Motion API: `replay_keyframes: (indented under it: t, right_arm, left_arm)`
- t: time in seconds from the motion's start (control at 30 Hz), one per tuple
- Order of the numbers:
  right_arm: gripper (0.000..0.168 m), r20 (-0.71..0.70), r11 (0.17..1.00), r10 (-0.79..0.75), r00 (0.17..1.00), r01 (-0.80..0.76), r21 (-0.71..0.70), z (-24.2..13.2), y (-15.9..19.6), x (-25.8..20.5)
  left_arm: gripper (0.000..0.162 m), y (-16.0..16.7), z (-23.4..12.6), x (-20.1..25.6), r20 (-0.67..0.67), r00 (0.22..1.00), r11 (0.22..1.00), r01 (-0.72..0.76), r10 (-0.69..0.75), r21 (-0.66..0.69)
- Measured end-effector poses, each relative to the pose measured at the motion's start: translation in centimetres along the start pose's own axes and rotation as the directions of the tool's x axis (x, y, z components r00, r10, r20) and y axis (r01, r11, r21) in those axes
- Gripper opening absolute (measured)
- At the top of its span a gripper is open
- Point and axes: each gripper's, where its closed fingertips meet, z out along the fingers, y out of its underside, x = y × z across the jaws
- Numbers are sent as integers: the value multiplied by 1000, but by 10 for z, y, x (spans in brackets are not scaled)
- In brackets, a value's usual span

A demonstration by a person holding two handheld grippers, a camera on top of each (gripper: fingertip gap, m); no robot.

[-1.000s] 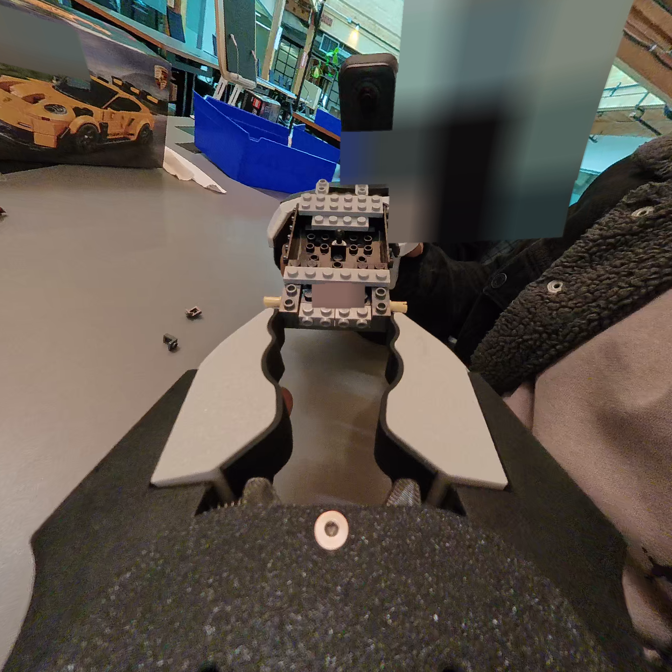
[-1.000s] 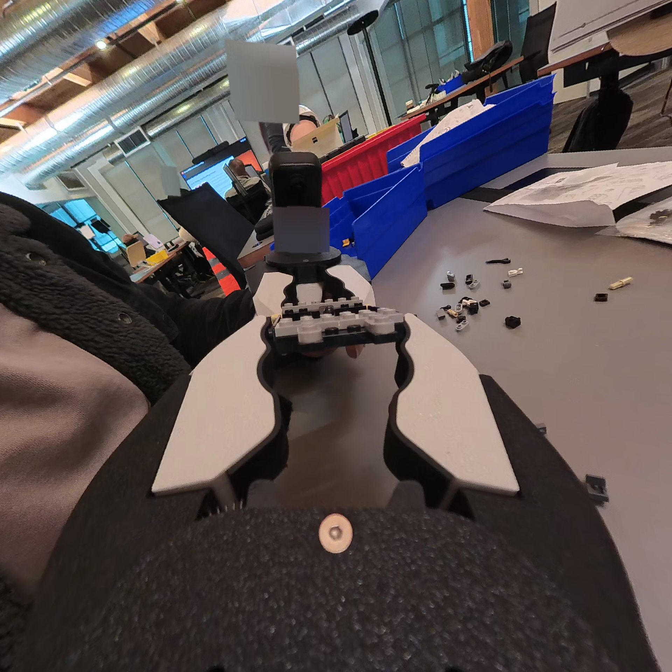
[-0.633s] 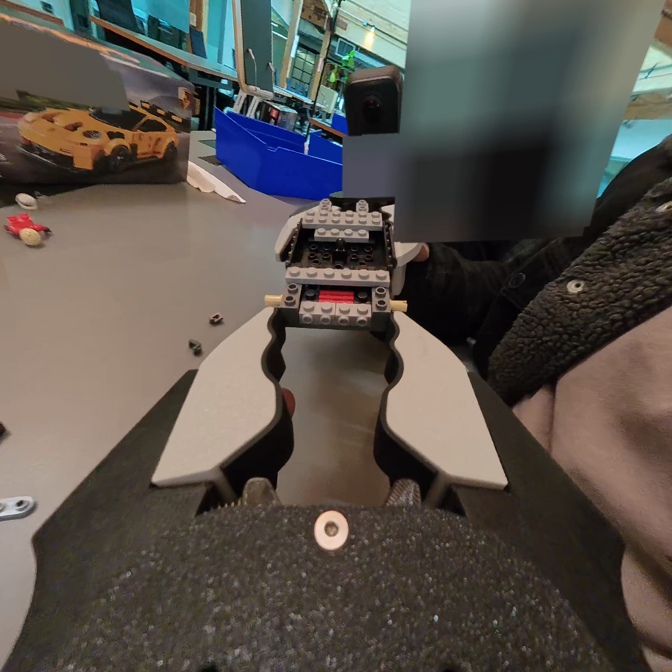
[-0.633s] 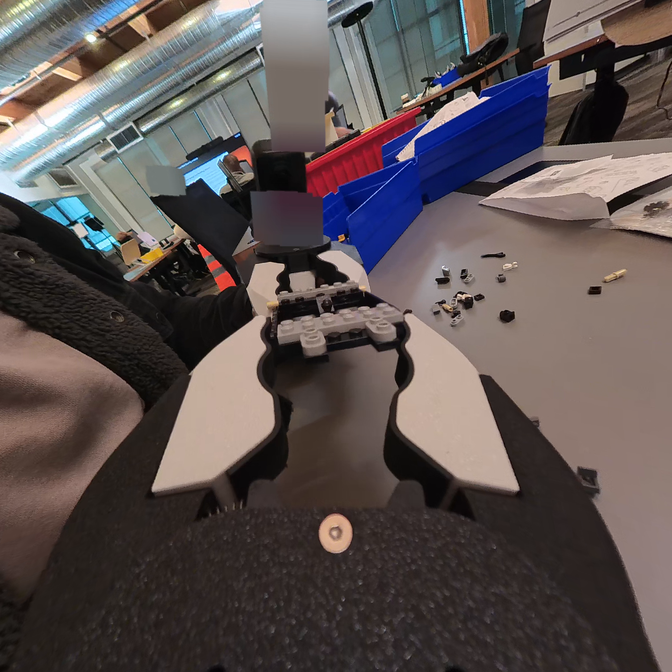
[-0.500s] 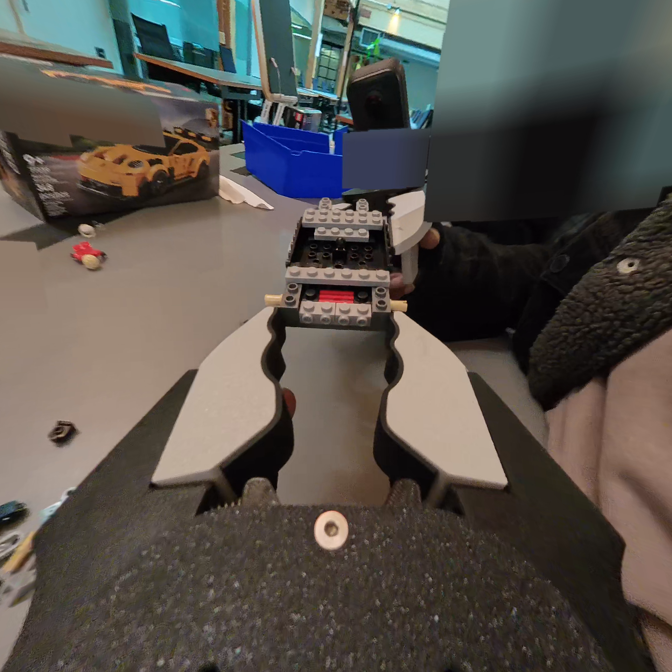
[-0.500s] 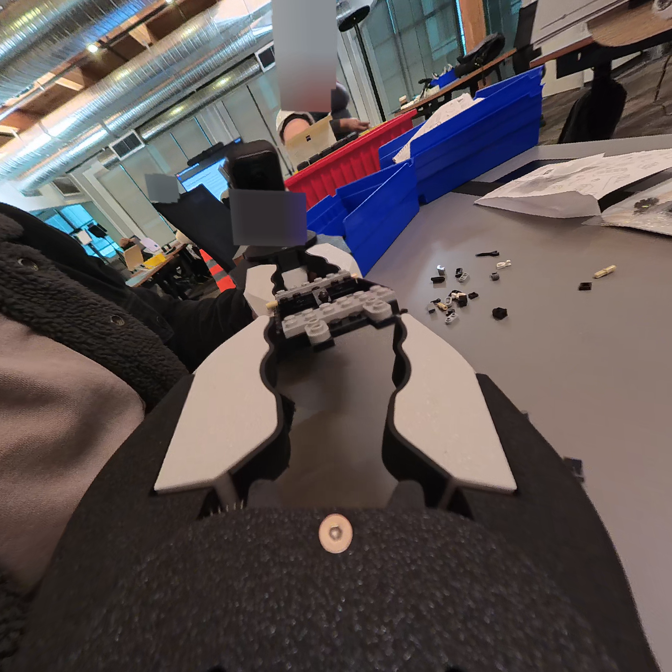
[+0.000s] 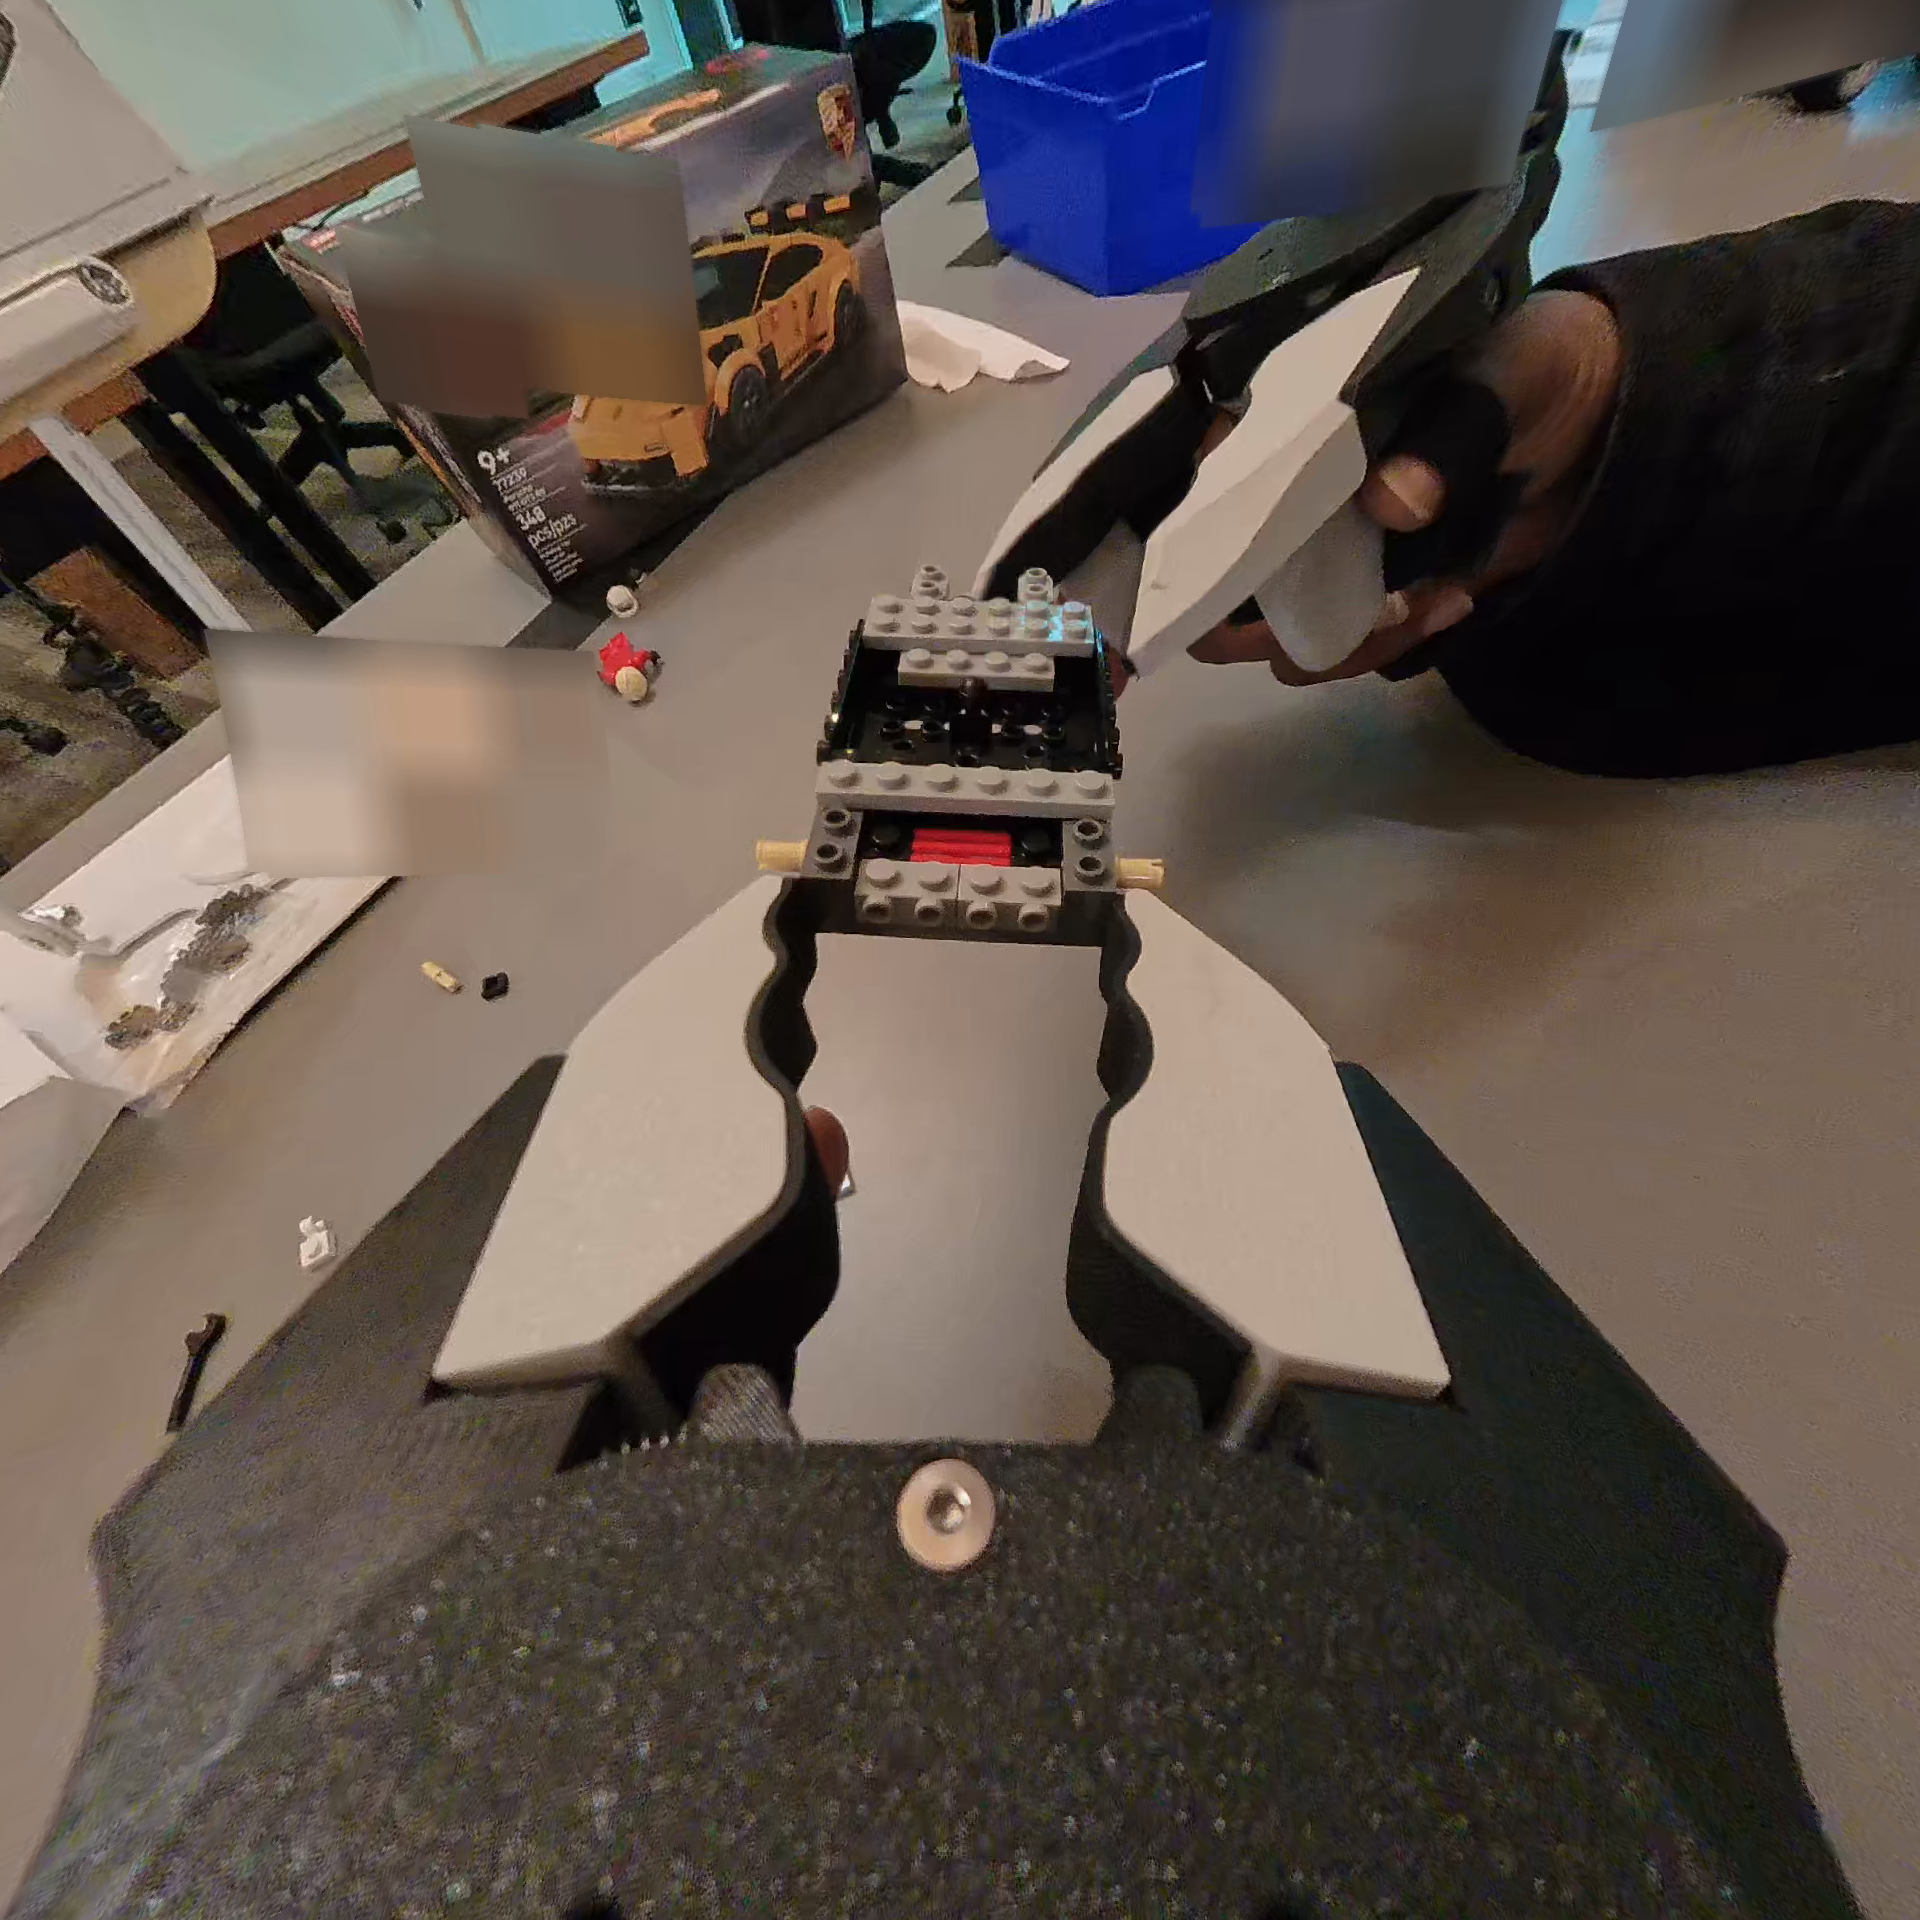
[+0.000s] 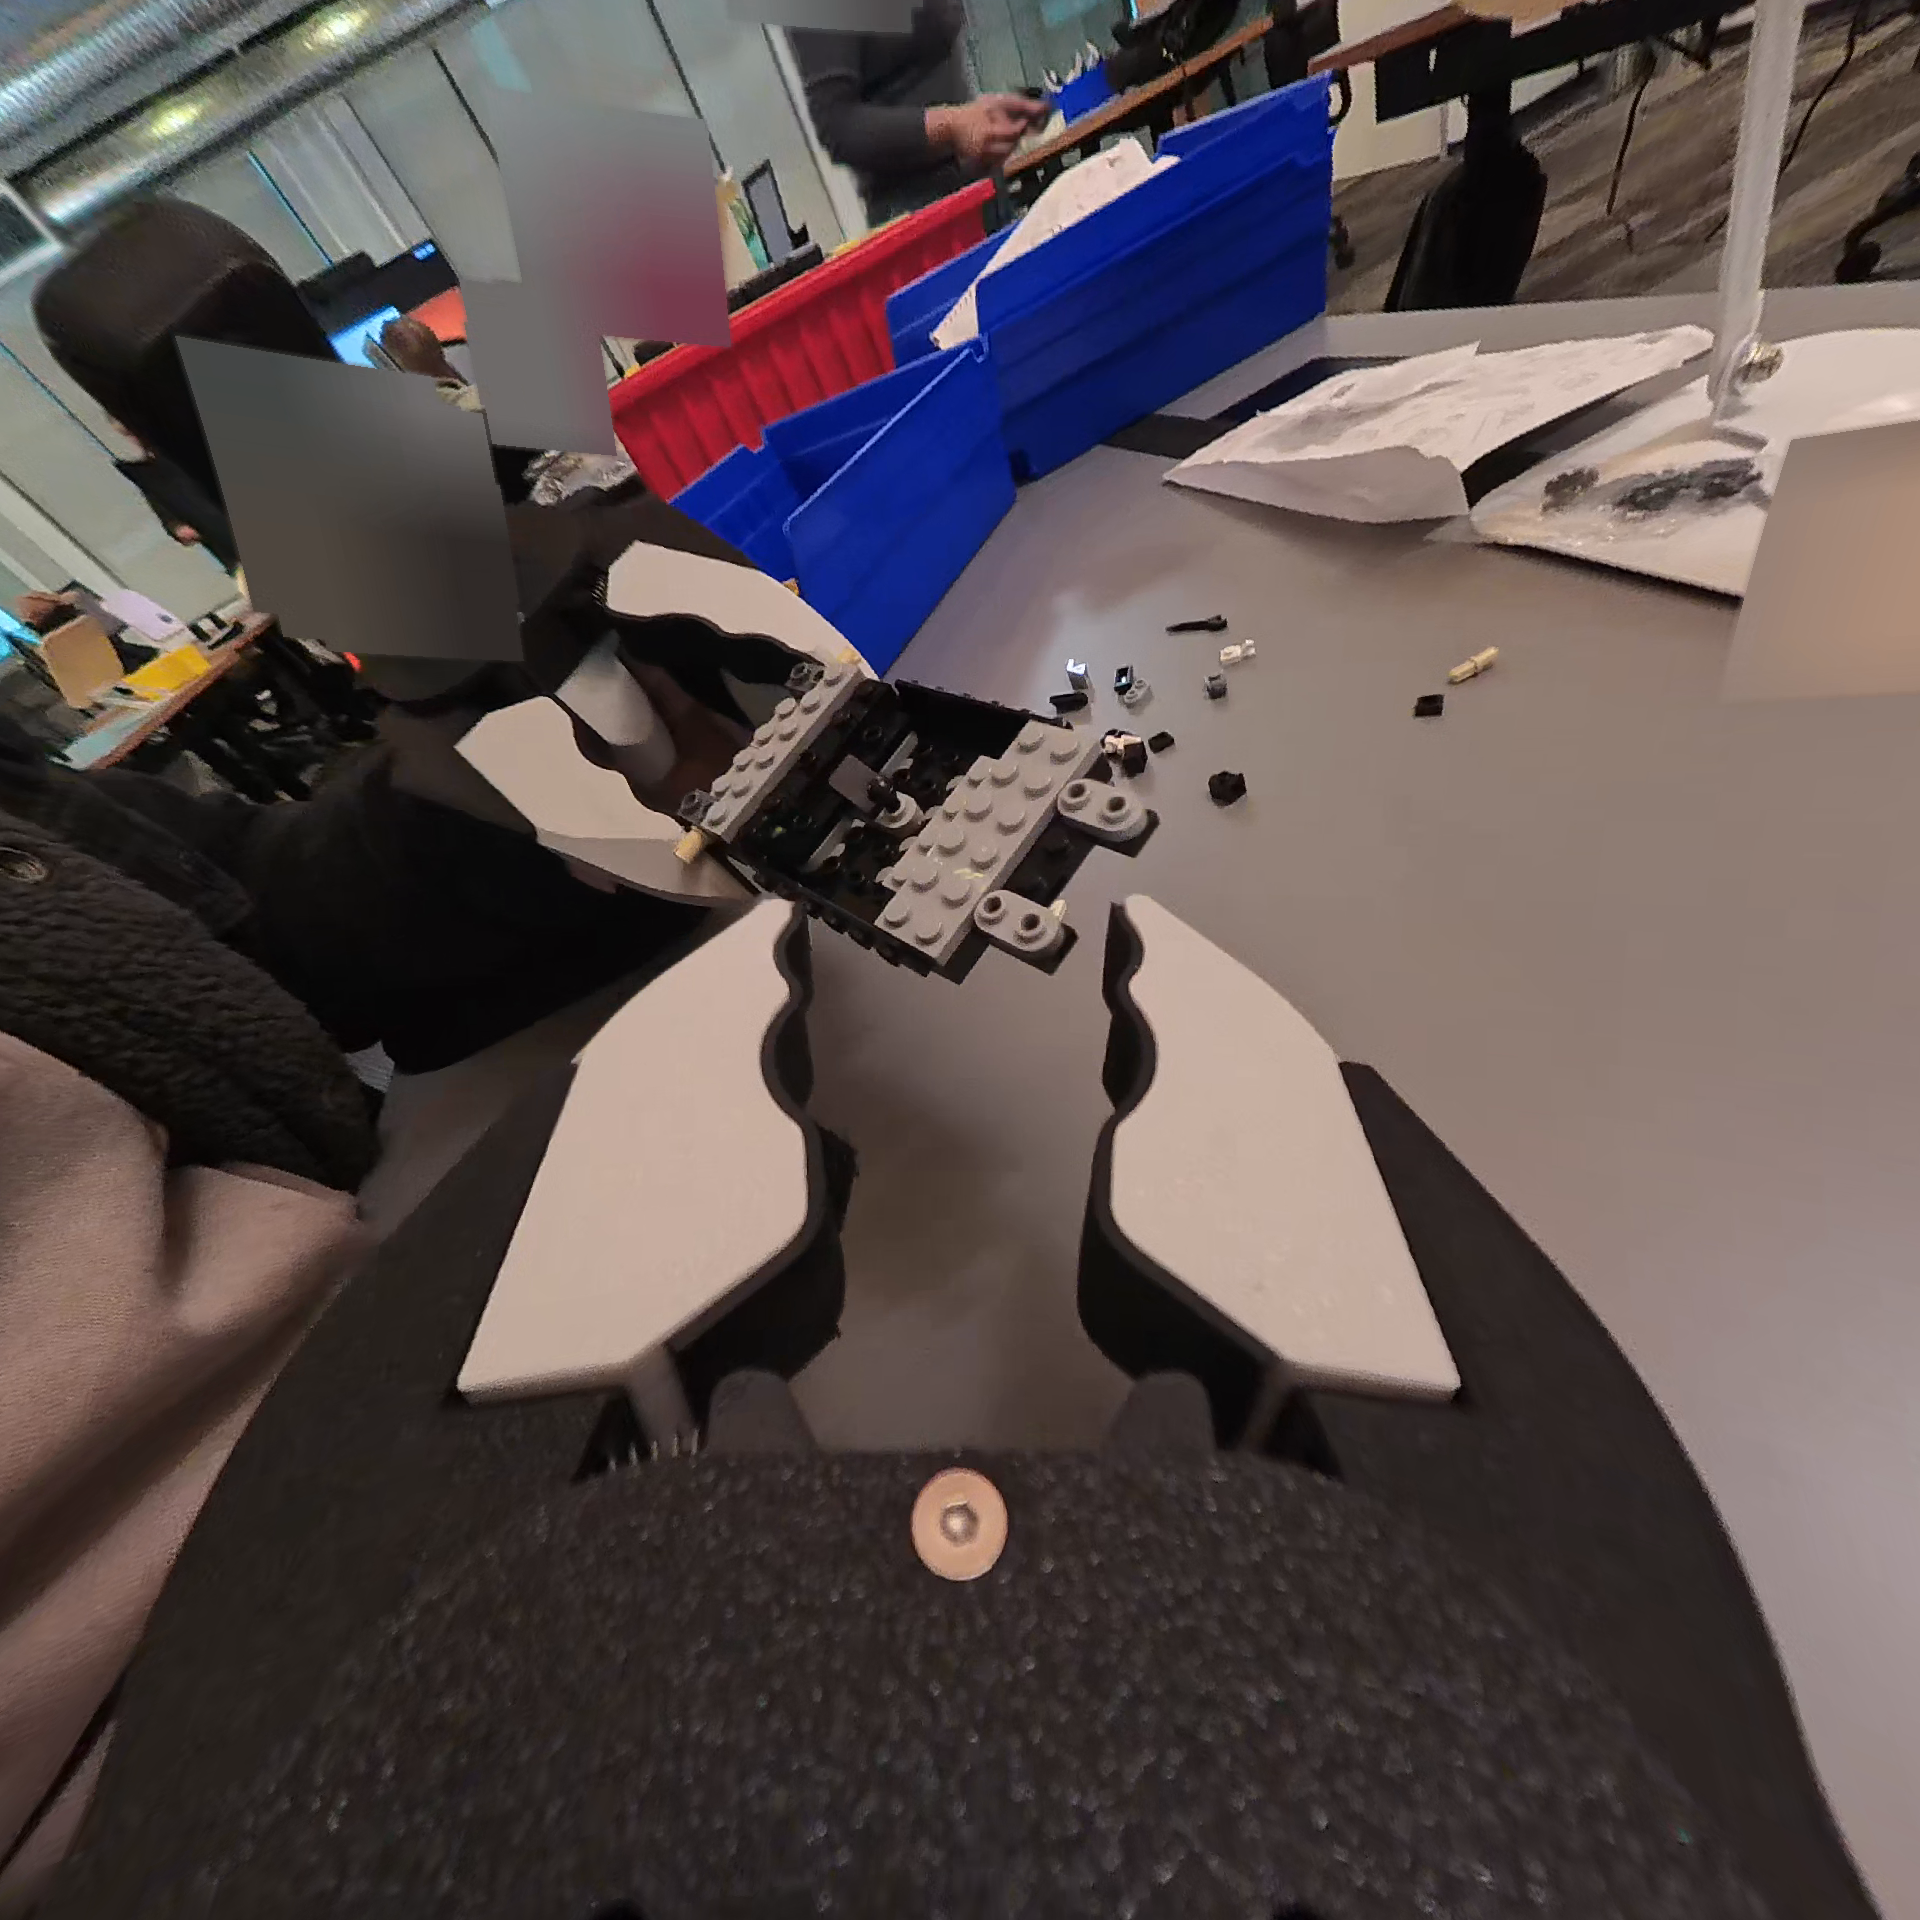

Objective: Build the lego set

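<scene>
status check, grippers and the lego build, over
Left gripper shut on lego chassis, held above the table. Right gripper open, just off the chassis's far end. Nothing blocking; loose pieces lie beyond.

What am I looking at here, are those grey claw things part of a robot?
No robot: a person holds two hand tools, each a two-finger gripper with a camera looking along its fingers. One picture comes from the left tool, the other from the right.

The left gripper is clamped on the near end of a half-built grey and black lego car chassis. The right gripper is open and holds nothing, sitting just off the chassis's far end; in the left view you see it with the person's hand around it.

On the grey table lie loose small lego pieces, the set's box showing a yellow car, paper sheets, blue bins and a red bin.
</scene>
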Motion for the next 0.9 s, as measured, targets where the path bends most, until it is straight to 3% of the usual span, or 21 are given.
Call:
replay_keyframes:
  t: [0.4,0.9]
  right_arm:
    - [46,19,995,86,996,-85,-43,8,12,1]
    - [44,19,996,37,999,-39,83,-3,-12,-4]
  left_arm:
    - [54,-8,-6,-1,-44,991,992,124,-122,38]
    - [54,-5,-3,-1,-95,980,980,181,-173,83]
